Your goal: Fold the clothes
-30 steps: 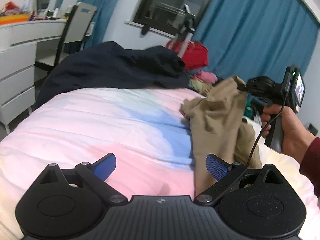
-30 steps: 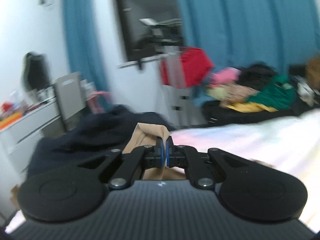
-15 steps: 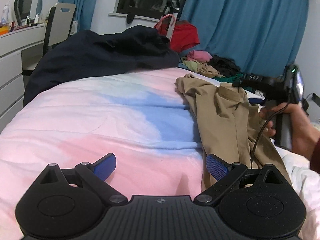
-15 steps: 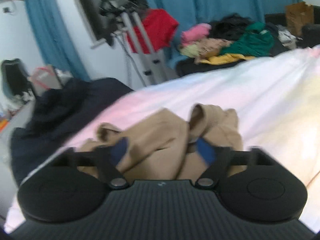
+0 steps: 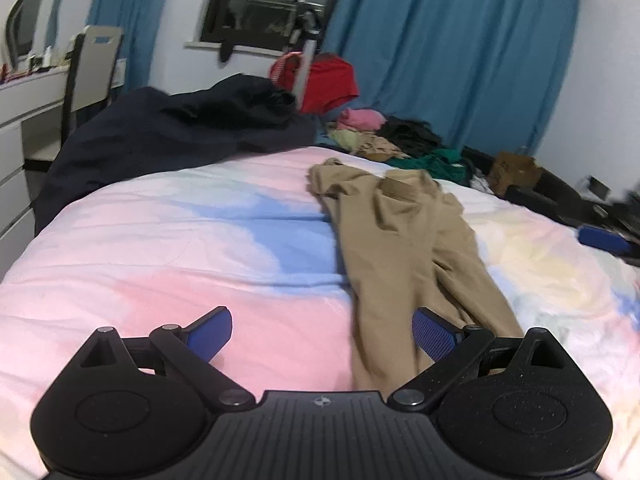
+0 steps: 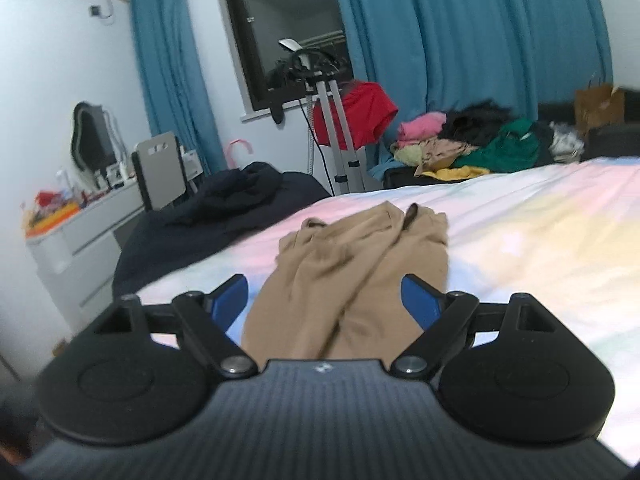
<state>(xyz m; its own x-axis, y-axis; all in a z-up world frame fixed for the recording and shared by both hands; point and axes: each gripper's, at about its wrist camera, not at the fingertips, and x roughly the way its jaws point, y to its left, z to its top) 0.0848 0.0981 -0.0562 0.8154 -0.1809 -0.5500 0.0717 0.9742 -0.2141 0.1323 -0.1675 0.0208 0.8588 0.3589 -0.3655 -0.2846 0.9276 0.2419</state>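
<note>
Right wrist view is showing the tan trousers point(image 6: 352, 264) lying lengthwise and rumpled on the pastel duvet point(image 6: 540, 240), seemingly laid out for folding. The right gripper point(image 6: 324, 300) is hovering above them, jaws wide, gripping nothing. The left gripper point(image 5: 322, 334) is likewise gaping empty beside a trouser leg.

place: home bedroom | signs: bed point(image 5: 168, 248), blue curtains point(image 6: 460, 40), dresser point(image 6: 80, 248), clothes pile point(image 6: 472, 148)

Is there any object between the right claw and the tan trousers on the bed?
Nothing visible. The right claw is open just in front of the tan trousers, which lie flat on the bed cover.
</note>
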